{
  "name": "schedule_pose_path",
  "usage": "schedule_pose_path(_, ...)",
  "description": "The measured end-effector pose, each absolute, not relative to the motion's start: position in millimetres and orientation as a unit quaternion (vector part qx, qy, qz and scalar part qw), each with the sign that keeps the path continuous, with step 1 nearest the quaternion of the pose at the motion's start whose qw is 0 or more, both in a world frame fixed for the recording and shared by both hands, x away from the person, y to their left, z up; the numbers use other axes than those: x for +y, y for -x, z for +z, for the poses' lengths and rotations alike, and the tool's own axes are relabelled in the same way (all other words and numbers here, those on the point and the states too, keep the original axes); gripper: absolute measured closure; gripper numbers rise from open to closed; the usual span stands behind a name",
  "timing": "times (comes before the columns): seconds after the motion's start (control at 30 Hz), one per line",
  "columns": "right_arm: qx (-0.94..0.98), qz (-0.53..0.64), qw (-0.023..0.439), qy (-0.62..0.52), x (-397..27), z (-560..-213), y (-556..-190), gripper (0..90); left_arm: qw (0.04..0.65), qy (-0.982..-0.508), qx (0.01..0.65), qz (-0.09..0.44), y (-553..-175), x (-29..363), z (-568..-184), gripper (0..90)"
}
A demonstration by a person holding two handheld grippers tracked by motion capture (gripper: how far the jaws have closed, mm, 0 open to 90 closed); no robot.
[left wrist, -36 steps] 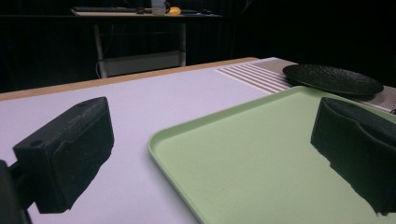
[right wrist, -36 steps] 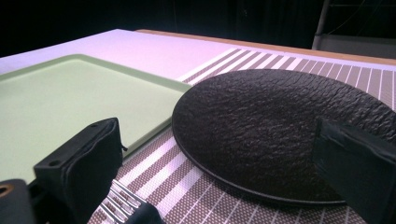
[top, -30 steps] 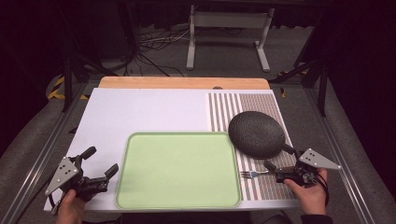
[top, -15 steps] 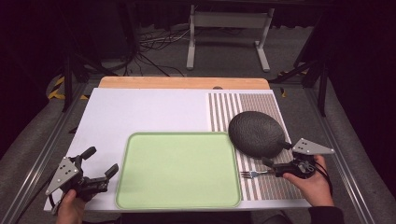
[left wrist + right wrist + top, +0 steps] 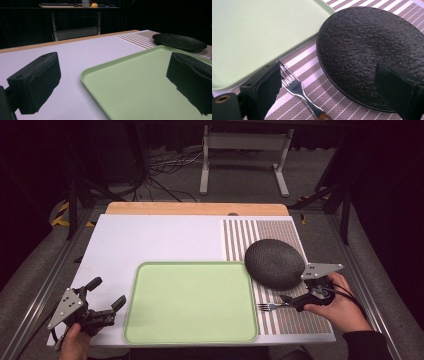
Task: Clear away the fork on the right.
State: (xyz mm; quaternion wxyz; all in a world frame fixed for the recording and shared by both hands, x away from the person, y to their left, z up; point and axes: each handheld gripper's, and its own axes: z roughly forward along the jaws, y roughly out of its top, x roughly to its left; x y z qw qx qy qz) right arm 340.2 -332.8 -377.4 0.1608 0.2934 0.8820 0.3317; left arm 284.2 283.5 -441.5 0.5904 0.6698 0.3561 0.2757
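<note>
Looking down from the high view, the green tray [image 5: 190, 302] serves as the landmark; it lies on the near part of the white table [image 5: 150, 240], its right edge meeting a striped placemat [image 5: 280, 232]; just beyond the tray's far right corner sits a dark textured plate [image 5: 274, 263] on that mat; just off the tray's right edge, near its near corner, lies a fork [image 5: 270, 306], tines toward the tray; the right gripper [image 5: 292, 301] hangs by the fork's handle end, held in the right hand [image 5: 340, 305]; its jaws have just been closing slightly, yet they stand wide with nothing pinched; off the tray's near left corner, the left gripper [image 5: 106, 297] is held in the left hand [image 5: 75, 342], jaws spread wide and empty.

From the left gripper view, the two black jaws stand far apart; the tray [image 5: 140, 82] lies ahead with its near corner between them; the white table [image 5: 75, 55] runs off the tray's left side; beyond the tray's far right edge the plate [image 5: 180, 41] lies flat on the striped mat [image 5: 140, 38].

From the right gripper view, the jaws stand wide; the fork [image 5: 298, 88] lies on the striped mat [image 5: 312, 60] close beside the left jaw, apart from the right one, its tines pointing at the tray's [image 5: 257, 32] edge and its brown-tipped handle toward the camera; the plate [image 5: 372, 50] lies to the right of the fork, away from the tray, partly behind the right jaw.
</note>
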Motion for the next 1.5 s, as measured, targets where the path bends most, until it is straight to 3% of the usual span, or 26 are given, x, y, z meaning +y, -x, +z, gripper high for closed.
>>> schedule_pose_path(0.73, 0.929, 0.222, 0.131, -0.267, -324.9, -370.7, -357.9, 8.6, 0.592, -0.669, 0.355, 0.276, -284.3, 284.3, -441.2, 0.1)
schedule_pose_path(0.87, 0.936, 0.208, 0.111, -0.259, -323.9, -371.8, -358.4, 14.8, 0.592, -0.67, 0.355, 0.275, -284.3, 284.1, -441.3, 0.1)
schedule_pose_path(1.17, 0.953, 0.162, 0.098, -0.237, -318.7, -373.9, -360.3, 13.5, 0.591, -0.67, 0.355, 0.276, -284.3, 283.9, -441.3, 0.0)
schedule_pose_path(1.27, 0.957, 0.155, 0.076, -0.232, -317.5, -374.9, -360.6, 21.7, 0.592, -0.669, 0.355, 0.276, -284.2, 284.1, -441.1, 0.0)
schedule_pose_path(1.5, 0.972, 0.137, 0.067, -0.179, -311.9, -381.2, -362.1, 25.6, 0.591, -0.669, 0.355, 0.277, -284.1, 284.3, -441.0, 0.0)
